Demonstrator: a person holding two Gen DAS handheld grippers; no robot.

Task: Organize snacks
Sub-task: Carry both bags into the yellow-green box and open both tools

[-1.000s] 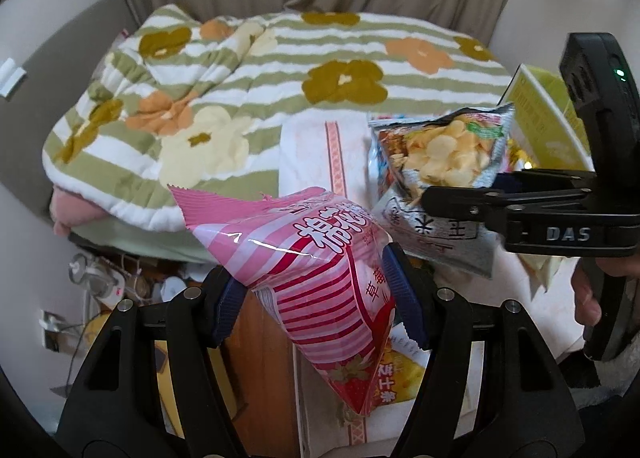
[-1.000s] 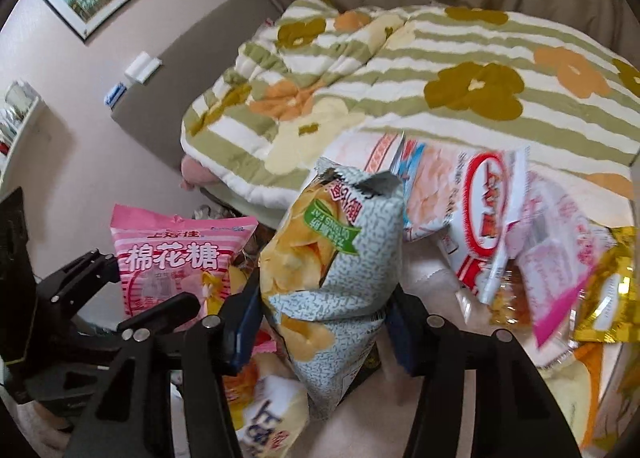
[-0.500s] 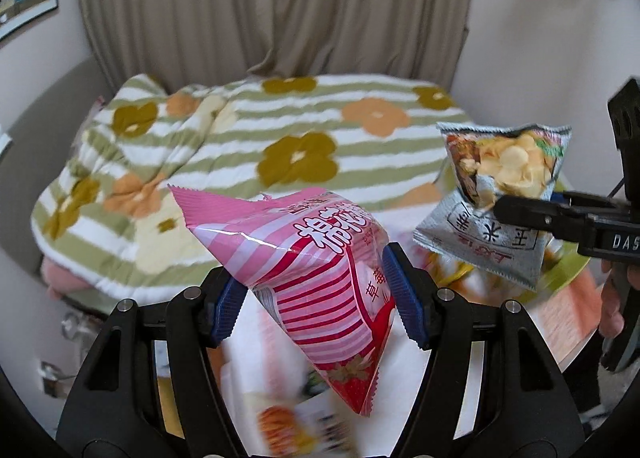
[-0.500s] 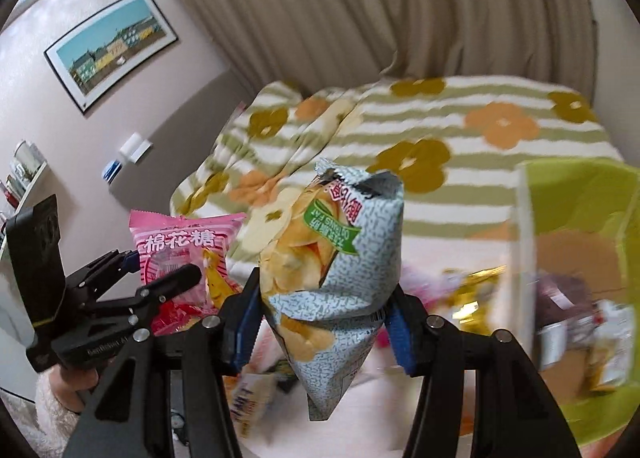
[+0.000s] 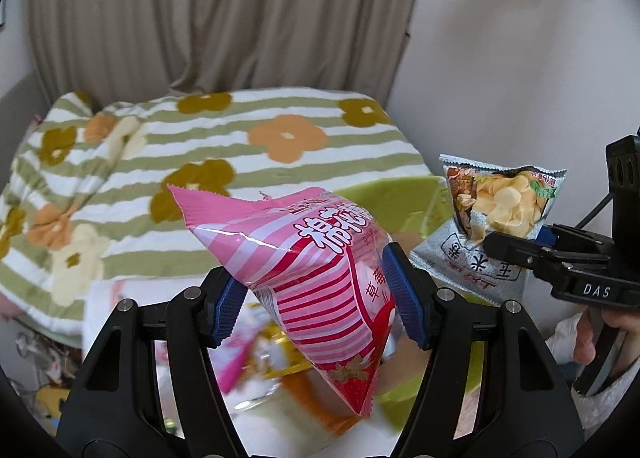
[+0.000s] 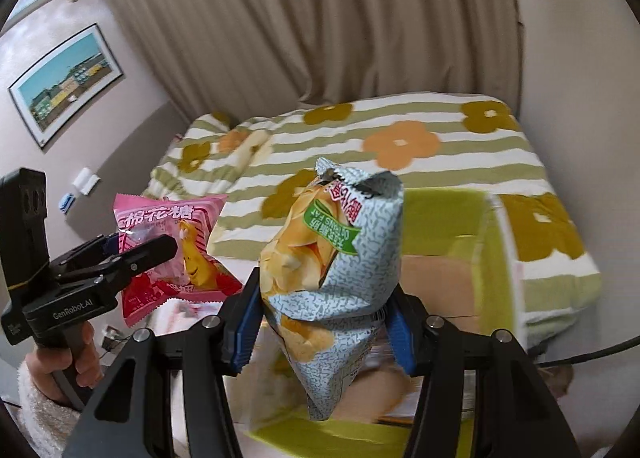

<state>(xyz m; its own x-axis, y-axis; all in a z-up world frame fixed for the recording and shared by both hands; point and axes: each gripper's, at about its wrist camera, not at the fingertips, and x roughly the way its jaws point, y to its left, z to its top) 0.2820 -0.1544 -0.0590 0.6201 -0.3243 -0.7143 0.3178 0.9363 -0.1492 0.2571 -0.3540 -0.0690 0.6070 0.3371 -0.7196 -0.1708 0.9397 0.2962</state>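
My left gripper [image 5: 320, 298] is shut on a pink striped marshmallow bag [image 5: 320, 270] and holds it in the air. It also shows in the right wrist view [image 6: 168, 246], at the left. My right gripper [image 6: 320, 326] is shut on a grey-patterned potato chip bag [image 6: 332, 270], also held up. That chip bag [image 5: 496, 218] appears at the right of the left wrist view, clamped by the right gripper [image 5: 516, 250]. A lime-green box [image 6: 460, 226] with a brown inside lies below and behind the chip bag.
A bed with a green-striped flowered blanket [image 5: 200, 146] lies behind both bags. Blurred loose snack packets [image 5: 264, 350] lie below the left gripper. Beige curtains [image 6: 320, 30] hang at the back, and a framed picture [image 6: 64, 82] is on the left wall.
Both grippers have lifted their bags and swung right. The snack pile on the table has dropped out of view and the green box now lies under the chip bag.
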